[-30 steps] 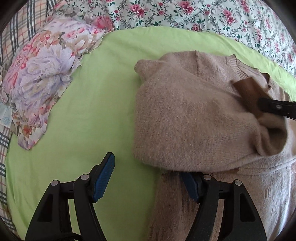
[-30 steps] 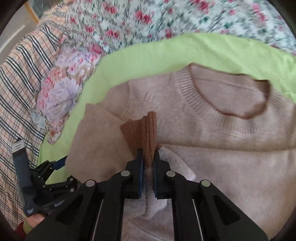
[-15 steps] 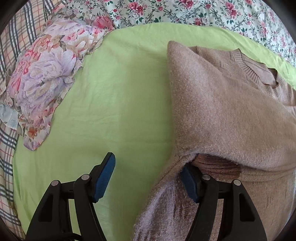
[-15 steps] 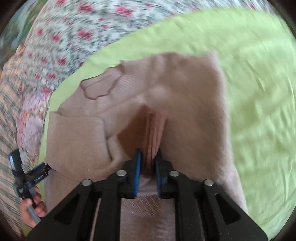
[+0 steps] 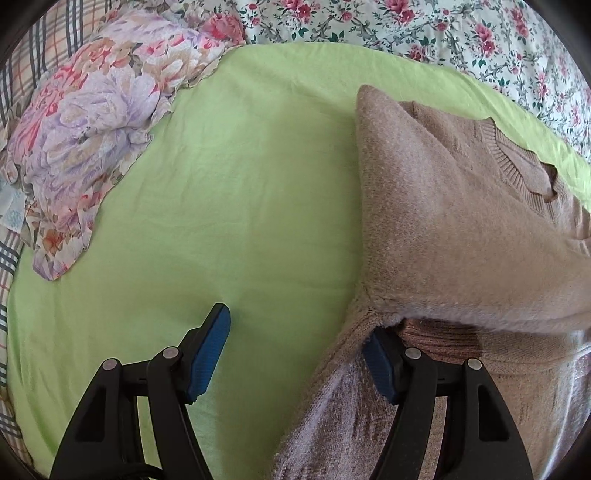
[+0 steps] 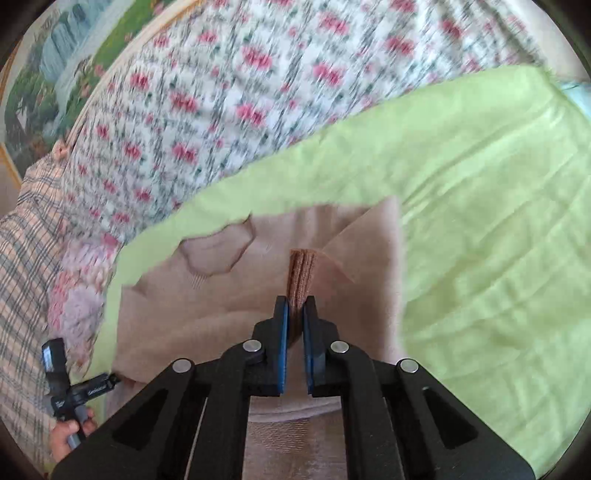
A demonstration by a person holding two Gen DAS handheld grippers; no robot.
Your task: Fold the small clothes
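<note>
A beige fuzzy sweater (image 5: 461,229) lies on a green sheet (image 5: 240,184), its near sleeve drawn across the body. My right gripper (image 6: 295,306) has its jaws closing, and the pads press on the sleeve's brown ribbed cuff (image 6: 301,269), held above the sweater (image 6: 207,314). My left gripper (image 5: 295,325) is open at the sweater's left edge. One fingertip (image 5: 373,343) sits tucked under the sleeve fold beside a brown ribbed band (image 5: 439,336). The other hangs over bare sheet. In the right wrist view, the left gripper (image 6: 74,391) shows at the lower left, held by a hand (image 6: 70,435).
A crumpled floral garment (image 5: 92,122) lies on the sheet's left side. A rose-print bedcover (image 5: 406,26) runs along the far edge and plaid fabric (image 5: 22,55) lies at the far left. Bare green sheet (image 6: 480,221) stretches right of the sweater.
My right gripper has carried the cuff sideways across the sweater, pulling the sleeve flat over the body, and has left the left wrist view. The left gripper has stayed put.
</note>
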